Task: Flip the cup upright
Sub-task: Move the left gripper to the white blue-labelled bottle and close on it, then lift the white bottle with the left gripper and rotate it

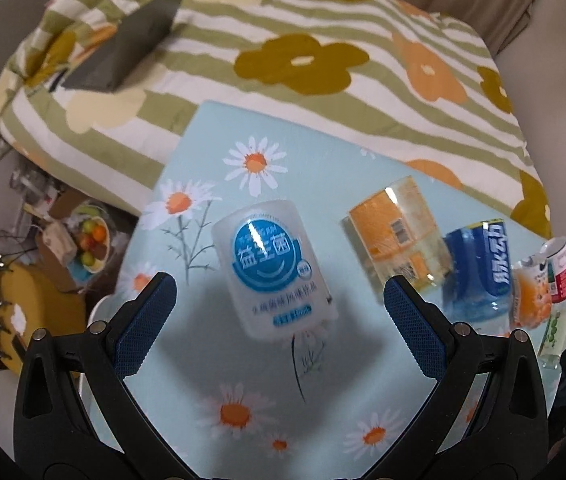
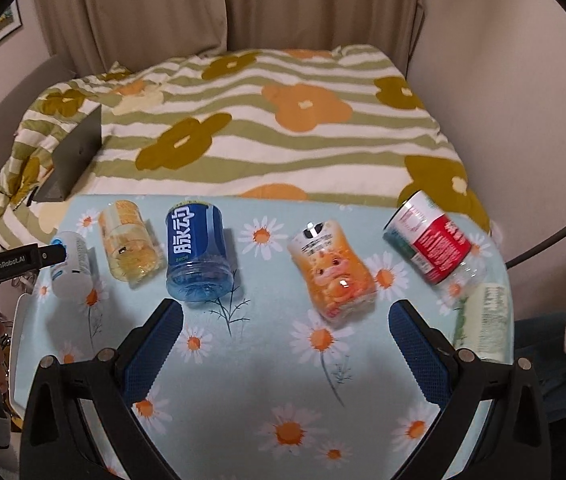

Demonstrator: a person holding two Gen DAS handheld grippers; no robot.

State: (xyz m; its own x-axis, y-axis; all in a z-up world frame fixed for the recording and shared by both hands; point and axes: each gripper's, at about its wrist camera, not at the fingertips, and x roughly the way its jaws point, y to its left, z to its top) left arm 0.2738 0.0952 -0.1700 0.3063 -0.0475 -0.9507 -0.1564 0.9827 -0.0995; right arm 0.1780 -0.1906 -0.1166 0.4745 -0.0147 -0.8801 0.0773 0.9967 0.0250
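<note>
Several cut-bottle cups stand upside down in a row on a light blue daisy-print table [image 2: 267, 364]. In the left wrist view a white cup with a blue round label [image 1: 273, 272] sits just ahead of my open left gripper [image 1: 279, 312], between its blue pads and untouched. The same white cup [image 2: 70, 266] is at the far left of the right wrist view, with the left gripper's tip [image 2: 53, 256] beside it. My right gripper [image 2: 285, 336] is open and empty, in front of the blue cup [image 2: 199, 254] and the orange cartoon cup [image 2: 333, 272].
A yellow-orange cup [image 2: 131, 240], a red-labelled cup [image 2: 431, 240] and a pale green cup [image 2: 485, 320] also stand on the table. Behind the table lies a green-striped flowered bedspread [image 2: 283, 128] with a dark grey box [image 2: 77, 152]. Clutter and a fruit bowl [image 1: 93, 244] lie left of the table.
</note>
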